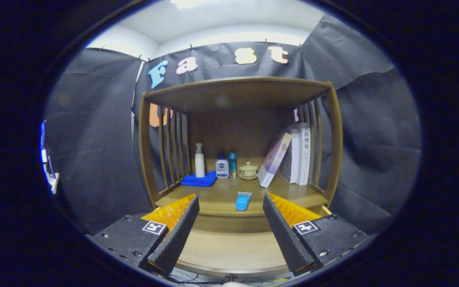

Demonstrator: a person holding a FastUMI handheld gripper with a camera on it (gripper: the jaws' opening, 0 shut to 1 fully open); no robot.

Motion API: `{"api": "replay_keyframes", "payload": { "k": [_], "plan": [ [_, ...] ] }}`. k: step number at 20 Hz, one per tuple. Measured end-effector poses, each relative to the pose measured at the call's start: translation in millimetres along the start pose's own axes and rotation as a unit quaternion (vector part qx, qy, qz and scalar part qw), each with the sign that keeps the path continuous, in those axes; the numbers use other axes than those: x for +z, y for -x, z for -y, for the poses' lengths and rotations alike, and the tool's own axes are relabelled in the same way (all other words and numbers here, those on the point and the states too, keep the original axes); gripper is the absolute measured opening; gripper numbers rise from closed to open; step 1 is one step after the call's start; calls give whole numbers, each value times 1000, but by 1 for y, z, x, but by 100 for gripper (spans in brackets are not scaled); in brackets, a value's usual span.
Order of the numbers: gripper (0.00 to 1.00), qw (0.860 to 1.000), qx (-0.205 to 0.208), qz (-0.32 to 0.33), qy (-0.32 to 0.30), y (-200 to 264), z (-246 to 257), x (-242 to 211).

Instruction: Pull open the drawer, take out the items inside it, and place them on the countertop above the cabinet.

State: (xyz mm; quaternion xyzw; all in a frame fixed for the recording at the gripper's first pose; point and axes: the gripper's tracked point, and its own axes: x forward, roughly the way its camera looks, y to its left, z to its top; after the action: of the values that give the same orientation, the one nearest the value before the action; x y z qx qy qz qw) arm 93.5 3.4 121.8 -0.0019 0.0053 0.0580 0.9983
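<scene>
tongs (229,227) wide apart, holding nothing, touching nothing. open drawer (229,251) below and between fingers, its visible floor bare. blue tube (243,200) lies on table (221,195) just beyond fingertips, near table's front edge. behind tube: small lidded cup (248,170) on saucer. left of cup: teal bottle (232,164), white-and-blue bottle (222,168), white pump bottle (199,160) standing on blue cloth (199,180). right of cup: leaning book (274,159), upright books (299,153).
</scene>
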Motion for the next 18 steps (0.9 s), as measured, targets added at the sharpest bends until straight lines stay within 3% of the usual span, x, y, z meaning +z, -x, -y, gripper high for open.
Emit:
{"api": "replay_keyframes", "payload": {
  "k": [11, 18],
  "plan": [
    [100, 999, -35, 3, 29, 70, 13, -107],
    [100, 998, -34, -60, -1, 76, 16, -201]
  ]
}}
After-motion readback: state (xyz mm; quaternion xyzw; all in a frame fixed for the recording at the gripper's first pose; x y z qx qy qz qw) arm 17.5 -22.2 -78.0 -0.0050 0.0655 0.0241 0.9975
